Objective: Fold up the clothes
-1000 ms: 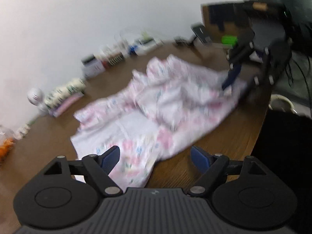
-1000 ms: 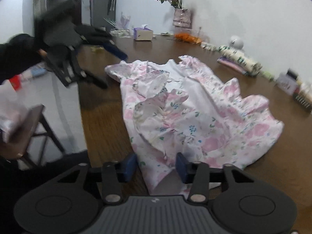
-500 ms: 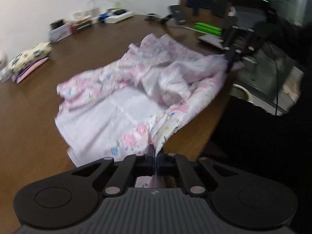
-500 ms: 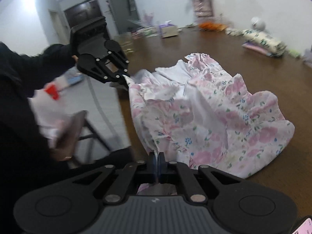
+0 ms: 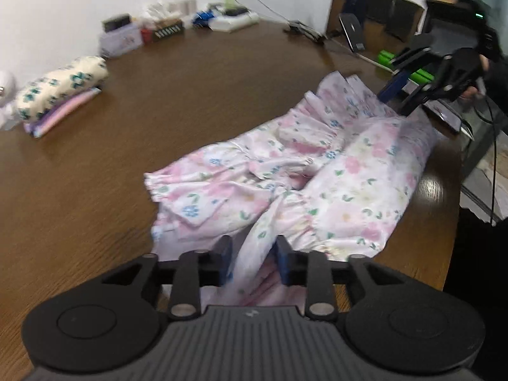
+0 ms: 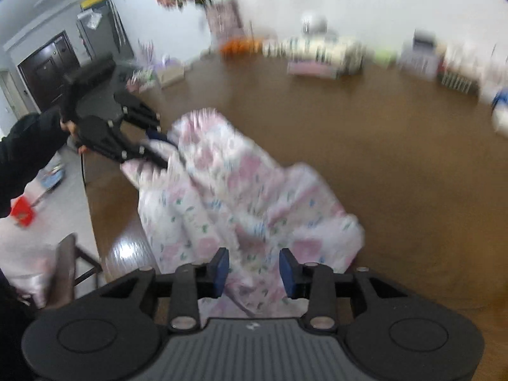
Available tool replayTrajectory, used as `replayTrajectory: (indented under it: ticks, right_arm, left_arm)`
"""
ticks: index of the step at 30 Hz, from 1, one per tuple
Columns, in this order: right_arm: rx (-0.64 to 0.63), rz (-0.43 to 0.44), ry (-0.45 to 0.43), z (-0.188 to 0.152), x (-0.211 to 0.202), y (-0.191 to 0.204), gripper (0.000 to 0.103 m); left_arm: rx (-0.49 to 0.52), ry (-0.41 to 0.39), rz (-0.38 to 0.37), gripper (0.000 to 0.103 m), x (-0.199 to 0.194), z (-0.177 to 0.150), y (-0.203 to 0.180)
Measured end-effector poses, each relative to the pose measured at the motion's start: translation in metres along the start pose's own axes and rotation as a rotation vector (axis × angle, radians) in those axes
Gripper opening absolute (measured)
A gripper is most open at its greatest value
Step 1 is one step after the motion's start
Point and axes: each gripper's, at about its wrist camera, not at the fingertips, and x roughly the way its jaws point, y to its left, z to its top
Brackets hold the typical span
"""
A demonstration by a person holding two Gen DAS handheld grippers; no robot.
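the floral garment [image 5: 320, 177] lies on the brown table [image 5: 197, 104], near the table's front edge, bunched and partly doubled over itself. its long axis runs from one gripper to the other: one end sits at the left gripper [image 5: 252, 258], the other end reaches the right gripper [image 6: 254, 268].

in the left wrist view a band of the cloth passes between the blue pads [image 5: 226, 254], but the pads do not press on it; there is a gap on each side, and the jaws are opening. in the right wrist view the same thing shows: cloth lies between the spread pads [image 6: 286, 270], loose, and these jaws are also opening. so neither gripper pinches the fabric now; i judge that both are letting go of their ends.

each gripper is at its own end, so neither is nearer to the middle of the garment. the free far edge lies toward the wall side of the table, away from both. for a next fold, i think the grippers must take hold across this long axis, since the cloth is narrow that way and still wrinkled. the right wrist view is blurred, so fine folds there are hard to read.
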Motion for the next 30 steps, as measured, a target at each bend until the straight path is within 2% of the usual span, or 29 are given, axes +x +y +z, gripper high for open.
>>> replayTrajectory:
  ticks: [2, 5, 7, 8, 10, 12, 14, 15, 16, 17, 18, 20, 23, 25, 27, 29, 30]
  right_arm:
    - [-0.048, -0.001, -0.102, 0.002, -0.017, 0.019, 0.035]
    - [-0.019, 0.031, -0.183, 0.013, -0.004, 0.047, 0.031]
    - [0.072, 0.015, -0.165, 0.016, 0.031, 0.058, 0.022]
    - [0.101, 0.006, -0.16, 0.016, 0.044, 0.063, 0.022]
    - [0.104, -0.018, -0.163, 0.009, 0.058, 0.069, 0.022]
    - [0.108, 0.015, -0.191, -0.002, 0.045, 0.068, 0.022]
    - [0.079, 0.052, -0.247, -0.014, 0.015, 0.064, 0.037]
    - [0.054, 0.06, -0.272, -0.021, -0.001, 0.061, 0.059]
    - [0.038, 0.058, -0.289, -0.028, -0.016, 0.059, 0.075]
    - [0.03, 0.051, -0.295, -0.035, -0.029, 0.056, 0.08]
    - [0.022, 0.05, -0.293, -0.04, -0.039, 0.055, 0.082]
    - [-0.005, 0.051, -0.244, -0.05, -0.044, 0.056, 0.082]
    - [-0.123, 0.076, -0.147, -0.062, -0.029, 0.071, 0.082]
    - [-0.207, 0.064, -0.105, -0.07, -0.018, 0.083, 0.081]
    - [-0.243, 0.016, -0.087, -0.078, -0.009, 0.087, 0.078]
    - [-0.201, 0.02, -0.077, -0.08, -0.004, 0.08, 0.066]
    - [-0.178, 0.028, -0.074, -0.081, -0.002, 0.076, 0.045]
  left_arm:
    - [-0.039, -0.031, -0.01, 0.041, -0.009, -0.005, 0.003]
    - [-0.081, -0.022, -0.023, 0.041, -0.008, -0.009, 0.008]
    - [-0.092, 0.003, 0.009, 0.041, -0.006, -0.012, 0.01]
    - [-0.103, 0.008, 0.021, 0.041, -0.007, -0.014, 0.01]
    - [-0.124, 0.009, 0.035, 0.039, -0.014, -0.02, 0.009]
    - [-0.116, -0.013, 0.048, 0.04, -0.031, -0.027, 0.002]
    - [-0.115, -0.065, 0.064, 0.046, -0.052, -0.031, -0.008]
    - [-0.113, -0.104, 0.062, 0.056, -0.063, -0.031, -0.015]
    - [-0.088, -0.14, 0.068, 0.063, -0.07, -0.03, -0.027]
    - [-0.05, -0.175, 0.079, 0.077, -0.075, -0.028, -0.04]
    - [0.006, -0.194, 0.082, 0.083, -0.077, -0.025, -0.054]
    - [0.133, -0.194, 0.07, 0.083, -0.072, -0.018, -0.082]
    - [0.229, -0.122, 0.071, 0.083, -0.053, -0.014, -0.102]
    - [0.245, -0.086, 0.068, 0.082, -0.047, -0.015, -0.108]
    - [0.213, -0.112, 0.055, 0.082, -0.056, -0.016, -0.11]
    - [0.172, -0.151, 0.04, 0.082, -0.067, -0.018, -0.11]
    - [0.147, -0.167, 0.043, 0.082, -0.07, -0.021, -0.11]
